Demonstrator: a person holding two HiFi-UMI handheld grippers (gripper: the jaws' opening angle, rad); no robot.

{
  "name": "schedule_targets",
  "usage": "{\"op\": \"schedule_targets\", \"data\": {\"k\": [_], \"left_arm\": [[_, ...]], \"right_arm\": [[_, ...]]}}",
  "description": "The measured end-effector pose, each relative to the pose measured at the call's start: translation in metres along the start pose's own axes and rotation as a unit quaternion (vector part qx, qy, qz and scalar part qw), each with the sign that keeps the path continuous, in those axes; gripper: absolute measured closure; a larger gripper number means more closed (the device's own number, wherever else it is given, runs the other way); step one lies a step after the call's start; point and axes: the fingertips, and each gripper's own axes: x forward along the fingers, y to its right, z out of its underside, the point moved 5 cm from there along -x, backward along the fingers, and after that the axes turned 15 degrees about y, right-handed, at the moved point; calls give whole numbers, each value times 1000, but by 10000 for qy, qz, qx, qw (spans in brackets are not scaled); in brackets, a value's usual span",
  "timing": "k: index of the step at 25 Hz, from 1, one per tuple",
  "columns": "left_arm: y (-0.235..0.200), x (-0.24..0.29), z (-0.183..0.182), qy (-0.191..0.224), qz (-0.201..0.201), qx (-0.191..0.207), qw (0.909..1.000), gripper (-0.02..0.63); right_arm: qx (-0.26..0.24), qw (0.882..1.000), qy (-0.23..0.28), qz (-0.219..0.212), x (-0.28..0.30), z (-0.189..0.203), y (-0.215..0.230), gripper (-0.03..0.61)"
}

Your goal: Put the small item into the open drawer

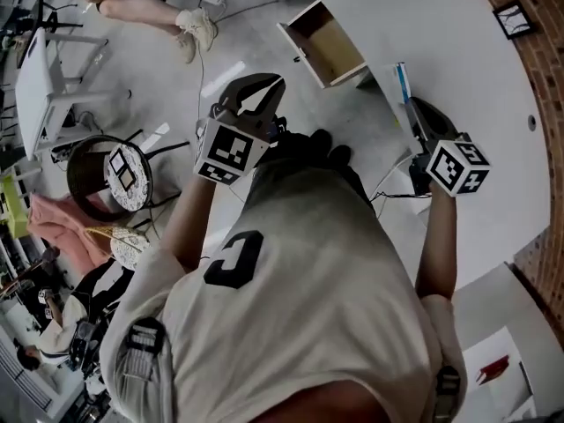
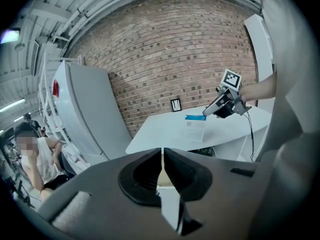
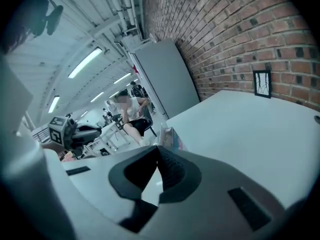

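Observation:
The small item, a white box with a blue band (image 1: 401,81), stands on the white table (image 1: 458,51) near its left edge; it also shows as the box (image 2: 195,126) in the left gripper view. The open drawer (image 1: 322,44), its inside pale wood, juts out from the table's end. My right gripper (image 1: 414,106) hovers just behind the box with its jaws shut and nothing between them; its tips (image 3: 158,148) meet and the box (image 3: 171,137) lies right past them. My left gripper (image 1: 267,84) is held up over the floor, left of the table, shut and empty (image 2: 162,151).
A small framed picture (image 1: 513,18) hangs on the brick wall beyond the table. A tall grey cabinet (image 2: 90,114) stands at the table's far end. A round stool (image 1: 110,173) and a seated person's legs (image 1: 150,5) are on the floor to the left.

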Motion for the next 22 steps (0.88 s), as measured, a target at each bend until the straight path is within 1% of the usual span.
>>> {"op": "schedule_targets", "data": {"k": [3,6,11,13,17,20,22], "left_arm": [[-10,-21,11,-91,-209,-102,9997,597],[-22,-28,22,-75,-360,-199,9991,597],[-57,-33,48,83,-379,-255,9989,597],[-78,-36,63,126,-282,-351,9989,597],[-133,-35,85,210,73,-433,9988,597],[-169,-34,97,291,247,-506,9980,597],[-182,-30,102,369,393,-505,9973,597]], "right_arm": [[-89,9997,-47,-203,10,7,-21,572],[-178,9994,-156,-267,19,10,-31,572],[-276,9989,-296,-223,50,18,-53,572],[-288,9988,-377,-126,72,22,-65,572],[-321,9978,-544,215,120,25,-88,572],[-477,9955,-633,518,149,32,-98,572],[-675,9926,-721,709,164,42,-98,572]]}}
